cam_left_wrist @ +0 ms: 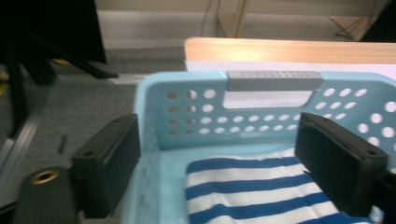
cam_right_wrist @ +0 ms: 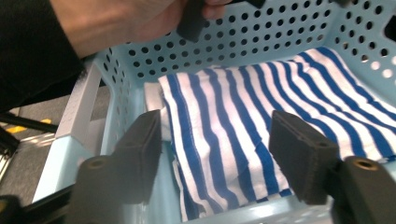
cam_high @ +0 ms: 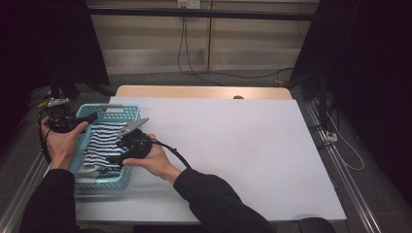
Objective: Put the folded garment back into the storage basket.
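A light blue perforated basket stands at the table's left edge with a folded blue-and-white striped cloth lying in it. My left gripper is at the basket's far left corner. In the left gripper view it is open: one jaw is outside the basket wall, the other over the cloth. My right gripper reaches in over the basket's right rim. In the right gripper view it stands open above the cloth's near edge, pads off the fabric.
A white sheet covers most of the wooden table to the right of the basket. Black cables trail on the floor behind. Metal rails run along both sides, and dark curtains hang left and right.
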The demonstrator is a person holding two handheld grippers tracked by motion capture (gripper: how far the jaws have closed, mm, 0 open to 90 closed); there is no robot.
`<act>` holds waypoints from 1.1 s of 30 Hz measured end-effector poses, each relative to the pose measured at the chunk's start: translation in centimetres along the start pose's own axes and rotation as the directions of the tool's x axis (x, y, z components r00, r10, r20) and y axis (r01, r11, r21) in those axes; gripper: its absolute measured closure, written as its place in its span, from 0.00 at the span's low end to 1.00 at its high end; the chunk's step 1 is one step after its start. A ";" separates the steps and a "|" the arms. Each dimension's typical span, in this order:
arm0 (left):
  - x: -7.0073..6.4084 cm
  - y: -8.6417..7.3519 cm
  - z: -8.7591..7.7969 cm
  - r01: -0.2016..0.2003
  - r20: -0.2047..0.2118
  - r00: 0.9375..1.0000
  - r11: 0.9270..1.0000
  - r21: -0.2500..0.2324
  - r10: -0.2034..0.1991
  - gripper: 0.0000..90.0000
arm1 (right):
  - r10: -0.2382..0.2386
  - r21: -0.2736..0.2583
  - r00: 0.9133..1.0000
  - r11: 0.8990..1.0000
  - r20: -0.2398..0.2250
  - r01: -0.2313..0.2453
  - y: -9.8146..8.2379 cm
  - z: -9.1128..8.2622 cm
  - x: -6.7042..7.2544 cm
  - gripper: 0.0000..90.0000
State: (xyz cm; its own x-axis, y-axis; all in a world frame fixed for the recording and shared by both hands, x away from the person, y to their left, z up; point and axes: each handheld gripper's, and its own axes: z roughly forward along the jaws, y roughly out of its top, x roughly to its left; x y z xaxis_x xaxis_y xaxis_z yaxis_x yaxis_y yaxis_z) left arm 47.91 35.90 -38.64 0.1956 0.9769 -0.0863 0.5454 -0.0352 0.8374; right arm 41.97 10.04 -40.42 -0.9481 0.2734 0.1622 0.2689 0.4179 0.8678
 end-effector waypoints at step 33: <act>-0.9 -1.6 -7.3 -0.047 0.041 0.998 0.993 -0.108 0.052 0.05 | 0.047 -0.090 0.979 0.995 0.200 -0.030 -1.7 -6.6 -1.3 0.06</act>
State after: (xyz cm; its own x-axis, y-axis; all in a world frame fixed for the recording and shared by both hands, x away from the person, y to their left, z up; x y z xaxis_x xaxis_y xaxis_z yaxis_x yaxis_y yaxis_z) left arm 40.97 36.63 -35.97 0.2567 0.9643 -0.0648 0.4441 -0.0581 0.8941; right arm 41.66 3.25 -39.04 -0.8811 0.4610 0.1057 0.2807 0.3298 0.9014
